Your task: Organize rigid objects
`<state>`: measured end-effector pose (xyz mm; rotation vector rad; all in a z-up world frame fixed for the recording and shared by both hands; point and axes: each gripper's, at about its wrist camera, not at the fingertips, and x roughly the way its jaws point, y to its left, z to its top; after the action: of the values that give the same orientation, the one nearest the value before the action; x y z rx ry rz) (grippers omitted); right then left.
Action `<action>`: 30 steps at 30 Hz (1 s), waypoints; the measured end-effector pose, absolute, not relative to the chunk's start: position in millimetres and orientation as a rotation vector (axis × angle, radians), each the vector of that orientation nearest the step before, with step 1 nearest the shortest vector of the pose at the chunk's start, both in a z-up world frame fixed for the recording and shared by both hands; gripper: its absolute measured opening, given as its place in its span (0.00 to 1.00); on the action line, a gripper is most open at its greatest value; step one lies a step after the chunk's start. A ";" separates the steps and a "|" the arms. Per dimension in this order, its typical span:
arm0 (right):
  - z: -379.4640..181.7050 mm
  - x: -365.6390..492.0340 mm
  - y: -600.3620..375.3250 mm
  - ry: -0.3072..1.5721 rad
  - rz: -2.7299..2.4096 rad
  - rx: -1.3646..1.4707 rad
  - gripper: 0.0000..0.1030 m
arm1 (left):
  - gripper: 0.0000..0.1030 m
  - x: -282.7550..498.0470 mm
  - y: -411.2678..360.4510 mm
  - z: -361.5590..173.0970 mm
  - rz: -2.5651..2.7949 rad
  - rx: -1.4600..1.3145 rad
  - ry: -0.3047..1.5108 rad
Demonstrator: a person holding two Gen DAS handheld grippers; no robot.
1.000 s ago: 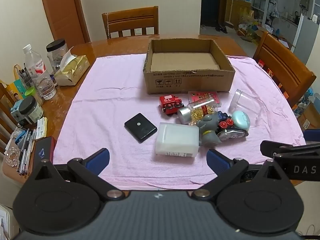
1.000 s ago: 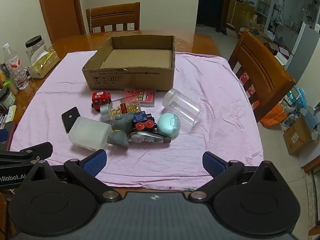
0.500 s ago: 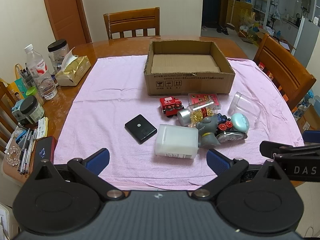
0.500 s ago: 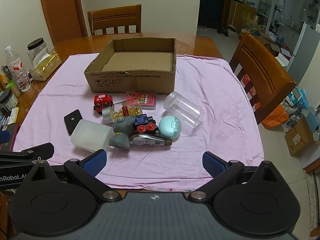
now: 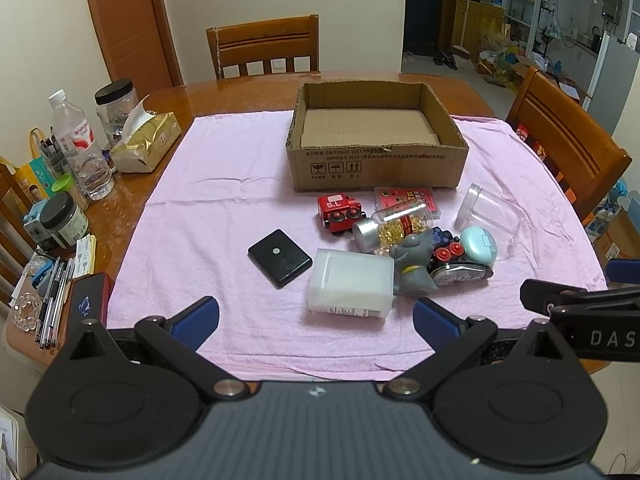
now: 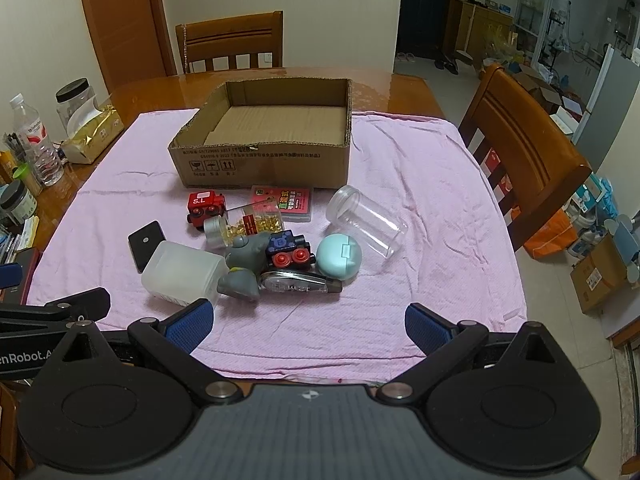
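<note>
Over the last second you drew both grippers back and up a little: the clutter sat slightly farther off than it had, and nothing on the pink towel (image 5: 208, 184) had been moved. Your left gripper (image 5: 316, 316) hung over the near edge of the desk (image 5: 248, 88) with its blue-padded fingers (image 5: 196, 316) wide apart and empty; your right gripper (image 6: 308, 322) did the same beside it, fingers spread, gripping nothing.

Readable writing: "S.L" in white on the red toy train (image 5: 340, 213), "DAS" on the right gripper's black arm where it crossed the left view, and "nRobot.A" on the left gripper's arm in the right view. The cardboard box (image 5: 376, 166) carried three handling symbols and small print too fine to read.

The box was open-topped, corrugated and empty, at the far middle of the towel. Just in front of it lay the cluster: a flat pink card pack (image 5: 408, 199), a clear bottle of yellow capsules (image 5: 394, 222) on its side with a silver cap, a clear plastic jar (image 5: 488, 218) on its side, a round mint case (image 5: 478, 245), a grey rubbery shark figure (image 5: 414, 268), a blue toy train (image 6: 288, 250), a correction tape dispenser (image 6: 300, 283) and a frosted white rectangular bottle (image 5: 352, 282). A glossy flat black square device (image 5: 279, 258) lay apart to their left.
</note>
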<state>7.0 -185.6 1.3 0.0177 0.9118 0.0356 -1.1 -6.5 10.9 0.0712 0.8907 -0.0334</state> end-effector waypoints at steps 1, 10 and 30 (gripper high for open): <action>1.2 6.6 -185.7 0.910 0.036 0.018 1.00 | 0.99 -0.7 -7.0 11.0 -0.033 0.072 0.891; 2.2 5.6 -186.2 0.905 0.043 0.017 1.00 | 0.99 -2.0 -7.6 12.6 -0.026 0.077 0.886; 7.0 5.0 -190.2 0.892 0.038 0.028 1.00 | 0.99 -2.7 -14.3 16.5 -0.030 0.091 0.878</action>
<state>5.0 -190.2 7.0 0.0278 0.8917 0.0384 -2.7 -14.3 16.5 0.0909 0.8785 -0.0295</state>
